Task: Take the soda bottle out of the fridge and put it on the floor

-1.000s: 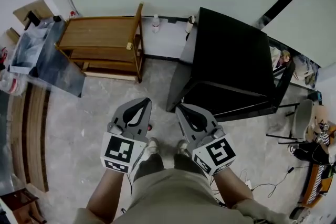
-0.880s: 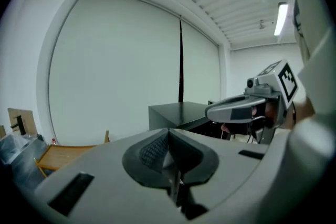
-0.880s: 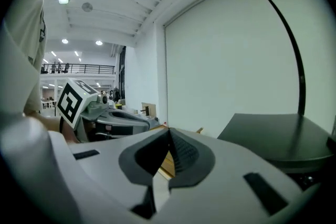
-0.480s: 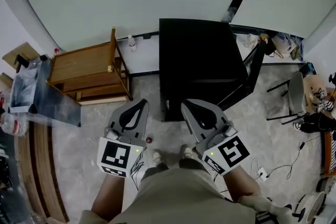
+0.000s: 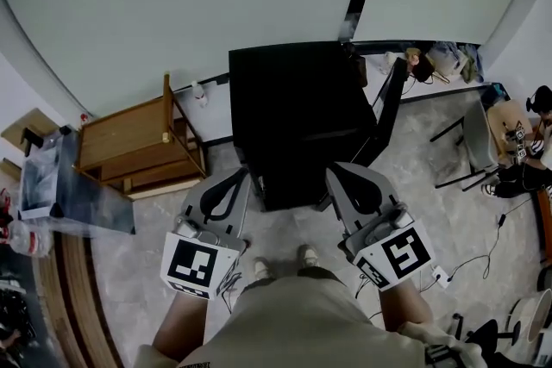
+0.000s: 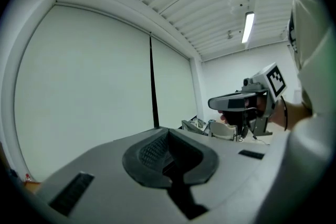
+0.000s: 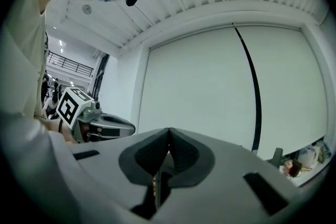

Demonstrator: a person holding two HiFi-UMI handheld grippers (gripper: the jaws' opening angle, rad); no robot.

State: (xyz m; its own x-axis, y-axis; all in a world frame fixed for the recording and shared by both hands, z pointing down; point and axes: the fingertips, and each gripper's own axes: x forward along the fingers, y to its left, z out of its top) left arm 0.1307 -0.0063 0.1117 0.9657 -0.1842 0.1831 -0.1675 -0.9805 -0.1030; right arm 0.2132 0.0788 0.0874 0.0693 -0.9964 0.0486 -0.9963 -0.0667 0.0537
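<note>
A black fridge [image 5: 302, 112] stands against the wall straight ahead of me, its door closed. No soda bottle shows in any view. My left gripper [image 5: 235, 177] is held out low at the fridge's front left corner, jaws together and empty. My right gripper [image 5: 339, 173] is at the front right corner, also shut with nothing in it. In the left gripper view the left gripper [image 6: 168, 131] has its pads meeting and points up at the pale wall. The right gripper view shows my right gripper [image 7: 168, 130] the same way.
A wooden shelf unit [image 5: 129, 142] stands left of the fridge, with a small white bottle [image 5: 200, 93] on the floor by the wall between them. A chair [image 5: 479, 138], cables and clutter lie to the right. A person [image 5: 539, 103] sits at the far right edge.
The view has swung right, so the fridge has come from the right side to the centre, directly ahead. Both grippers stay shut and have spread a little apart.
</note>
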